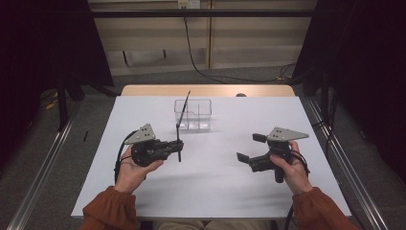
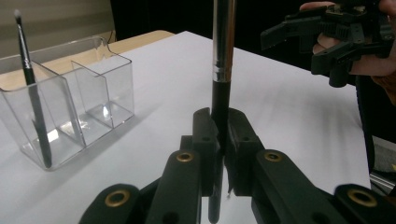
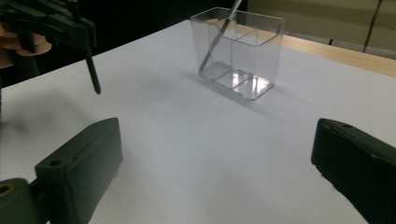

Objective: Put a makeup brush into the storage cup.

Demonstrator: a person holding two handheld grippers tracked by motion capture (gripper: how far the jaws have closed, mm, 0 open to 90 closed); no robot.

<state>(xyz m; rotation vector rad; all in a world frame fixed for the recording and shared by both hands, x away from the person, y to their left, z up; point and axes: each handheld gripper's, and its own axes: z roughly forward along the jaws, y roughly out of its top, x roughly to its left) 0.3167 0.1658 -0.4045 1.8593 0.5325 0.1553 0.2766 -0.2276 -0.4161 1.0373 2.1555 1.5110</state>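
Clamping a black brush (image 2: 222, 70) upright, left hand-held gripper (image 2: 219, 135), right hand-held gripper (image 3: 210, 163) wide, holding nothing.

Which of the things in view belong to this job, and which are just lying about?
In the job:
- long black makeup brush with silver ferrule, clamped in the left gripper
- clear plastic divided organiser box
- thin black brush leaning inside the box
- right gripper, jaws open

Lying about:
- black cable on the floor behind the white table

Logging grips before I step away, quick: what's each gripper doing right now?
Left gripper: closed on a black-handled brush.
Right gripper: open, nothing between its fingers.
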